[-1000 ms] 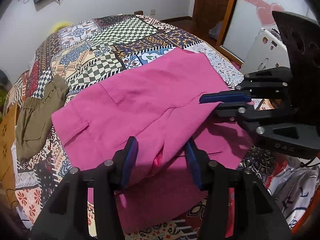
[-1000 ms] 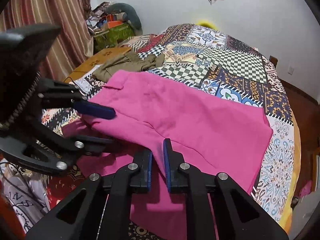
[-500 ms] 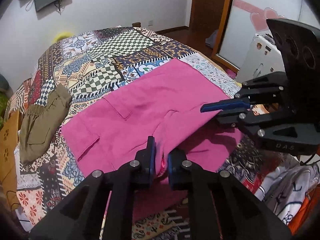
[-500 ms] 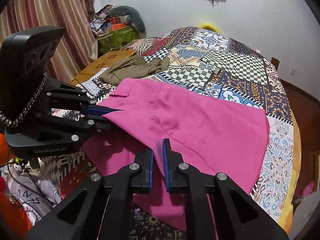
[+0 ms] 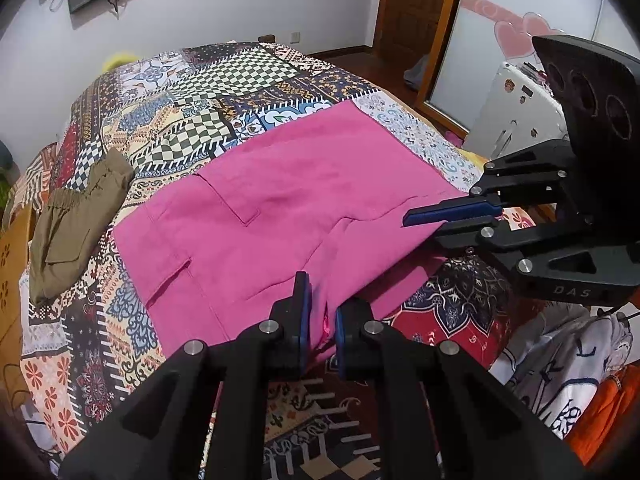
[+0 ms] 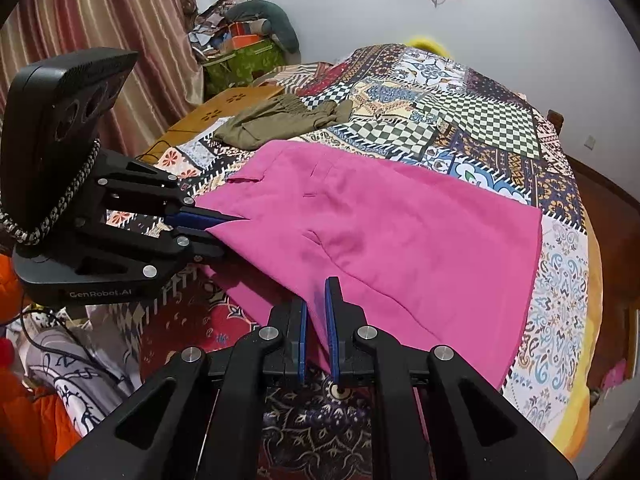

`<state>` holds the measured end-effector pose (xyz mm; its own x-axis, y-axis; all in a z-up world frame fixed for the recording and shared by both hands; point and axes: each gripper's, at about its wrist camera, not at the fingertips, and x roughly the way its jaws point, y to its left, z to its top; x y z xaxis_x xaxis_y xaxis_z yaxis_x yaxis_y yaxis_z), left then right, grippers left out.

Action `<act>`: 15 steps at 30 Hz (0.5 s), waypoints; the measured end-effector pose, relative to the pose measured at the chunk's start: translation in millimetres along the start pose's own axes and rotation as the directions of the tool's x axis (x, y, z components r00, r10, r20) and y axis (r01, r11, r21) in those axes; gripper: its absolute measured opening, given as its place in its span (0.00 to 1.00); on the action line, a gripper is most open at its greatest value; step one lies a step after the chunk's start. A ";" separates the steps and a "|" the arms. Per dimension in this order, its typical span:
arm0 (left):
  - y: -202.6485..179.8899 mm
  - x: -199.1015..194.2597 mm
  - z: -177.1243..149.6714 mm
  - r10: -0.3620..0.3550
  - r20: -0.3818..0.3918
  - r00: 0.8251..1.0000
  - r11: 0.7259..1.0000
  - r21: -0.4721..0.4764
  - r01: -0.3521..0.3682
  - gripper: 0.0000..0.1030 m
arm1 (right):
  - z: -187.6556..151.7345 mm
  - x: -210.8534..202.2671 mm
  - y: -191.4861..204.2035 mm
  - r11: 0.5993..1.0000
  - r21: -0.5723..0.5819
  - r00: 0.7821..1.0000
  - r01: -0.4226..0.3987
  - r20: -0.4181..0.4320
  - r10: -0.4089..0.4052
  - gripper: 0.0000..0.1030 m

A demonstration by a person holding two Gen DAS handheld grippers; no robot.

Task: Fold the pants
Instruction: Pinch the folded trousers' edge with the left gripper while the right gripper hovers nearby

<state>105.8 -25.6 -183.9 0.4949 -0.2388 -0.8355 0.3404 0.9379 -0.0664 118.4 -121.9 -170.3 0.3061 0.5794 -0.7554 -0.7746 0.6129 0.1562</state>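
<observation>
Pink pants (image 5: 280,208) lie spread across the patchwork bedspread (image 5: 224,80), their near edge raised off the bed. My left gripper (image 5: 319,312) is shut on that edge, with pink cloth pinched between its blue pads. To its right, my right gripper (image 5: 424,220) grips the same edge further along. In the right wrist view the pink pants (image 6: 400,232) run from my right gripper (image 6: 315,304), shut on the fabric, to my left gripper (image 6: 224,222) at the left. The cloth is taut between the two.
Olive-green pants (image 5: 76,220) lie crumpled on the bed to the left of the pink ones, also visible as the olive-green pants (image 6: 280,120). A heap of clothes (image 5: 560,364) sits below the bed's near edge. A white cabinet (image 5: 516,112) and a mirrored door stand to the right.
My left gripper has shut on the pink fabric that lay between its open fingers. Both grippers have drawn the near edge up and across, so less pink cloth hangs over the bedside.
</observation>
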 end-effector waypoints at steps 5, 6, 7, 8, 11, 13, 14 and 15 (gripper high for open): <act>-2.2 4.8 -5.0 -0.009 -0.026 1.000 1.000 0.010 0.009 0.11 | -4.0 1.8 3.2 1.000 0.004 1.000 -0.002 -0.019 0.003 0.08; -2.9 5.9 -6.1 -0.007 -0.030 1.000 1.000 0.013 0.007 0.11 | -5.1 3.7 3.1 1.000 0.007 0.999 -0.006 -0.032 0.006 0.08; -2.9 6.2 -6.4 -0.006 -0.030 1.000 1.000 0.014 0.007 0.12 | -6.0 4.8 2.4 1.000 0.011 0.999 -0.007 -0.038 0.008 0.08; -3.1 6.9 -6.9 -0.005 -0.034 0.999 1.000 0.015 0.006 0.13 | -6.8 5.7 1.6 1.000 0.019 0.999 -0.012 -0.045 0.013 0.08; -0.4 7.8 -7.4 -0.020 -0.043 0.999 1.000 -0.001 0.020 0.15 | -7.6 8.5 -1.2 0.999 0.045 0.997 -0.027 -0.075 0.030 0.09; 1.7 8.2 -7.9 -0.032 -0.047 0.998 0.999 -0.013 0.032 0.16 | -8.2 8.0 -4.3 0.997 0.064 0.995 -0.045 -0.084 0.050 0.13; 3.4 7.9 -8.4 -0.041 -0.049 0.998 0.999 -0.021 0.040 0.16 | -8.2 7.6 -5.5 0.996 0.069 0.995 -0.052 -0.086 0.058 0.14; 5.4 7.2 -9.2 -0.050 -0.051 0.997 0.998 -0.031 0.048 0.17 | -8.7 7.3 -5.4 0.996 0.071 0.994 -0.055 -0.089 0.061 0.16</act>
<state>103.8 -19.9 -195.3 0.4361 -0.2722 -0.8577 0.3389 0.9327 -0.1237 120.0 -125.6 -182.2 0.2082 0.5657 -0.7979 -0.7489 0.6169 0.2419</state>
